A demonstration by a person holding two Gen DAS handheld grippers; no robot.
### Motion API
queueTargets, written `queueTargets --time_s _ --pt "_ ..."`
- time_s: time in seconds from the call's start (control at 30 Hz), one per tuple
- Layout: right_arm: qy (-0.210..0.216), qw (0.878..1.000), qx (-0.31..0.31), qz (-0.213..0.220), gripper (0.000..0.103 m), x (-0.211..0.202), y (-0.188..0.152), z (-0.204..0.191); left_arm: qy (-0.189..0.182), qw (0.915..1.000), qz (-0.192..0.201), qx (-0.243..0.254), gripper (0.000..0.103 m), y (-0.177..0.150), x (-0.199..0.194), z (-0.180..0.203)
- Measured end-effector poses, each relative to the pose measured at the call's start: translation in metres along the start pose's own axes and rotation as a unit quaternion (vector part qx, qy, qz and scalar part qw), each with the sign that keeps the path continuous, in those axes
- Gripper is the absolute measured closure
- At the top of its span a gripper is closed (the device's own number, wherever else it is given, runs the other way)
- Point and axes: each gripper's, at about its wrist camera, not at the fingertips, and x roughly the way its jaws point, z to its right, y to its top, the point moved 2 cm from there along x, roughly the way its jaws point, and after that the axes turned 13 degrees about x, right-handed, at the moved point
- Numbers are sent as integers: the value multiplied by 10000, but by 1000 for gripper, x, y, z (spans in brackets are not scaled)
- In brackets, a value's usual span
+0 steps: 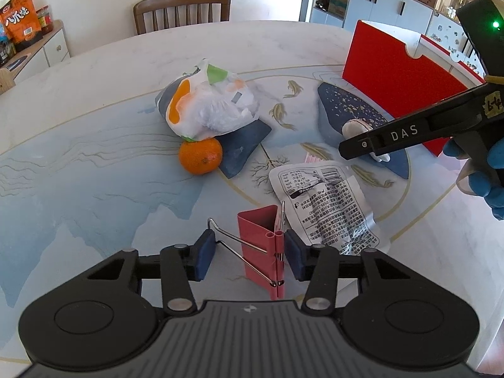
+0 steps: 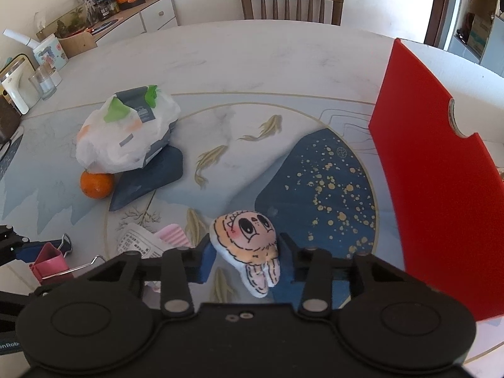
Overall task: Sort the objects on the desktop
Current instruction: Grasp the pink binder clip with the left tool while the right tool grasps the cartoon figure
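Note:
A pink binder clip (image 1: 263, 245) stands on the table between the blue pads of my left gripper (image 1: 249, 256); the right pad touches its spine, the left pad touches a wire handle. The clip also shows in the right wrist view (image 2: 50, 263). My right gripper (image 2: 245, 260) is closed on a small plush toy (image 2: 249, 242) with a cartoon face, just above the table. A silver snack packet (image 1: 327, 208), an orange (image 1: 200, 156) and a white plastic bag (image 1: 208, 104) lie on the table.
A red open box (image 2: 441, 189) stands at the right of the table. A small pink ridged item (image 2: 173, 234) lies by the packet. A wooden chair (image 1: 182, 9) stands behind the table. A sideboard (image 2: 126, 15) with jars and snacks stands at the far left.

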Motion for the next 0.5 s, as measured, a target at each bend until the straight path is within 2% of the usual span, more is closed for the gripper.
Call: queueTargets --time_s 0.37,0.5 --pt "136 9999 19 36 66 -18 -7 3 -106 9998 153 -16 61 4 -7 6" --pt "226 9997 80 44 66 -30 -9 5 -148 9997 179 -4 65 7 -11 9"
